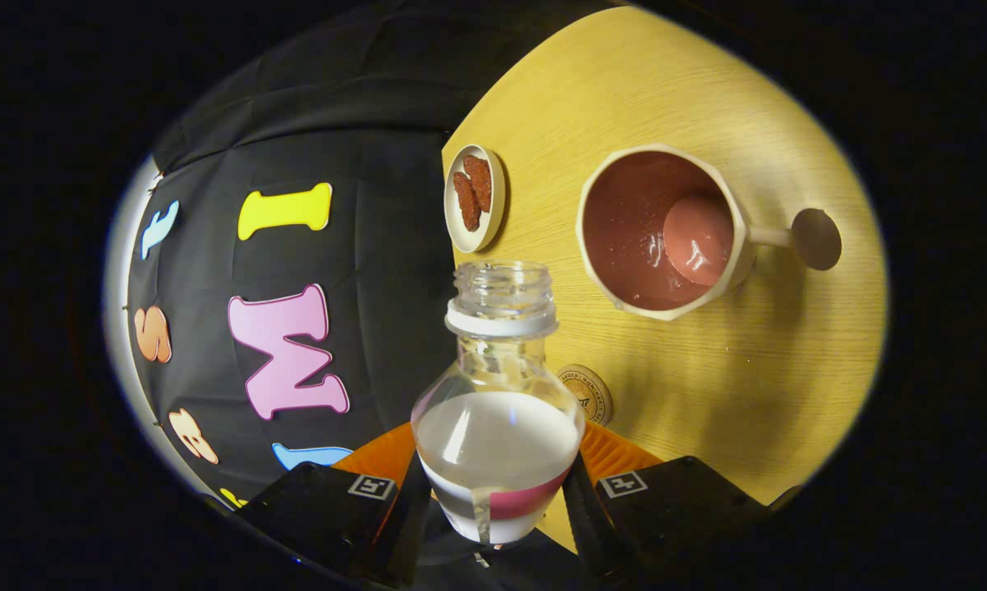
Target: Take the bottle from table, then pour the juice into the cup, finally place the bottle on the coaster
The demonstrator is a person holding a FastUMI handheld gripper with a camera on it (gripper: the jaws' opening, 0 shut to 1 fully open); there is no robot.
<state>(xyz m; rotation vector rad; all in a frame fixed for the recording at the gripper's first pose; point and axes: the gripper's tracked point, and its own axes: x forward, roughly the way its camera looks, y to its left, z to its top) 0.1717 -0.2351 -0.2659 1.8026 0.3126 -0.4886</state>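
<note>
The bottle point(498, 410) was pinched between the tongs point(498, 501) (uncapped); its mouth should be tipped slowly over the cup point(666, 230) beyond.

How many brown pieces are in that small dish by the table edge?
2, as far as I can tell: brown pieces lying side by side in the small dish, beyond the bottle clamped in the claw, left of the cup.

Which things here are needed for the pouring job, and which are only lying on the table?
For the job:
- bottle, uncapped, clamped between the gripper fingers
- cup, beyond the fingers
- round coaster, just behind the bottle

Lying about:
- small dish with reddish-brown pieces, at the table edge
</note>
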